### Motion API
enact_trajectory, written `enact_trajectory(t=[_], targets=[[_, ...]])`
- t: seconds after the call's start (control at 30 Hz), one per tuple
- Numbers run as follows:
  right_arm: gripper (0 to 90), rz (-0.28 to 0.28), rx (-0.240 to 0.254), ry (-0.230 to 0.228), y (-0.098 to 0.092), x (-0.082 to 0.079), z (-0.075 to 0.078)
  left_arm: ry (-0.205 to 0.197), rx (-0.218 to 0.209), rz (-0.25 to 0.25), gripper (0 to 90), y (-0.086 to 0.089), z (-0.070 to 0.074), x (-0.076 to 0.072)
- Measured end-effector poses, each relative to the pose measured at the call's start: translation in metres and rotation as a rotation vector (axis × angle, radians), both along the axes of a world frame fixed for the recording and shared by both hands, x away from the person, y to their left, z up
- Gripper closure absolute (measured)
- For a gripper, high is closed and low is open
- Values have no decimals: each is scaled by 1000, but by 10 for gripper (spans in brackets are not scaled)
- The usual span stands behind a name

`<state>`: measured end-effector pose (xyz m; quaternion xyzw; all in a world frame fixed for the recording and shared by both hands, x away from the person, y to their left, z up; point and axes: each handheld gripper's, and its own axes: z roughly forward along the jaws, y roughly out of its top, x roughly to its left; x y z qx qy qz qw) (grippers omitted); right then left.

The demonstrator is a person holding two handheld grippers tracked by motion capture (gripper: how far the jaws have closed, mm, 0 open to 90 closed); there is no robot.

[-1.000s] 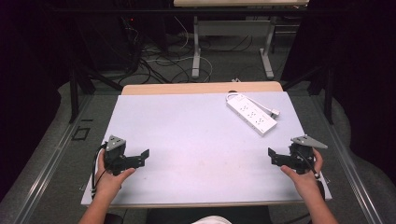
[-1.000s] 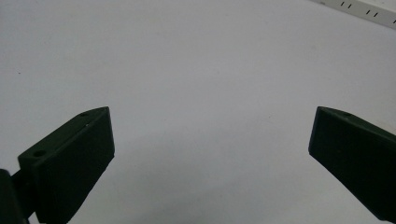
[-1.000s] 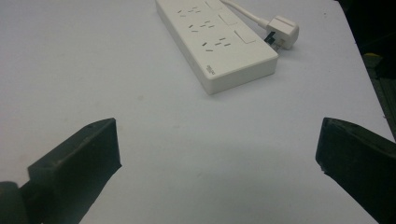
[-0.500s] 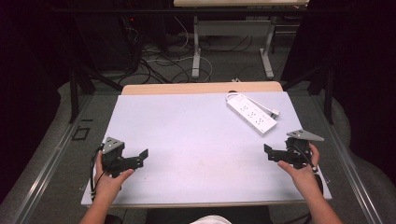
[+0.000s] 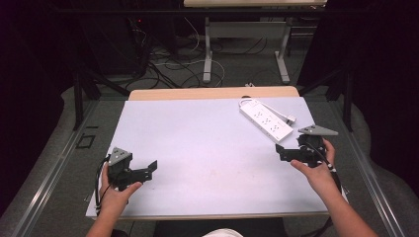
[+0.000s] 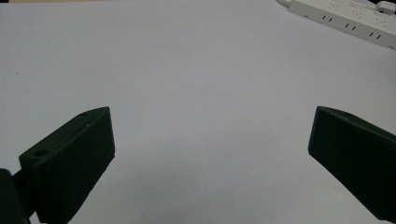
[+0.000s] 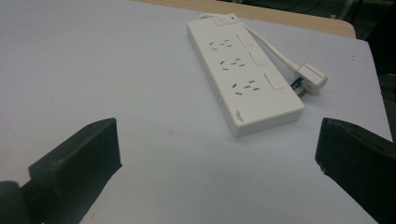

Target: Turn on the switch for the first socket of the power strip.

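The right claw (image 5: pixel 286 154) is spread wide and holds nothing, near the strip's (image 5: pixel 266 120) near end. The white strip lies flat at the bench's (image 5: pixel 197 133) far right, its plug (image 7: pixel 312 77) beside it. The left claw (image 5: pixel 147 170), also spread, hovers well apart at the near left.

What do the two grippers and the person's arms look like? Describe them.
Both the left gripper and right gripper are black with two blocky, wedge-shaped jaws. Each carries a grey three-cornered plate on top and trails a black cable. The forearms are bare, with no sleeves in view.
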<state>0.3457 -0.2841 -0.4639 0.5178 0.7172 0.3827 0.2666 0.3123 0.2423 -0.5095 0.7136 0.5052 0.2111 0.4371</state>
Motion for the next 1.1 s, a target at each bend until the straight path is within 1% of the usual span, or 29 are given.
enact_trajectory(t=[0.03,0.13,0.2,0.23,0.33,0.37,0.4,0.47,0.53,0.57,0.7,0.73,0.87,0.93,0.97,1.1], targets=[[0,0,-5,4,2,4,3,-4,1,0,5,0,0,0],[0,4,-9,10,4,9,5,-7,5,-1,5,0,1,-1],[0,6,-5,20,5,12,7,-7,5,-1,5,-1,0,-1],[0,7,-10,25,5,13,8,-2,7,-2,5,-1,1,-1],[0,16,-18,23,5,16,10,-2,10,-3,6,-1,1,0],[0,9,-25,24,5,19,12,-3,10,-3,6,-2,1,0],[0,7,-22,30,6,20,14,-3,10,-4,6,-2,1,0],[0,12,-31,35,5,23,17,-5,6,-2,6,-2,0,0],[0,9,-27,36,5,24,18,-3,6,-4,6,-3,0,0],[2,12,-38,36,4,27,21,1,9,-5,6,-3,0,0],[3,8,-36,44,4,30,26,-1,13,-6,6,-4,0,0],[4,4,-36,51,4,34,28,-2,13,-6,7,-4,0,0],[4,-2,-40,51,3,40,32,-7,7,0,9,-4,0,-1],[5,4,-44,54,2,43,34,-6,7,0,9,-3,0,0],[9,-3,-42,59,2,44,35,-5,7,1,10,-3,0,0],[29,-2,-49,65,1,50,40,-7,7,3,13,-4,0,0]])
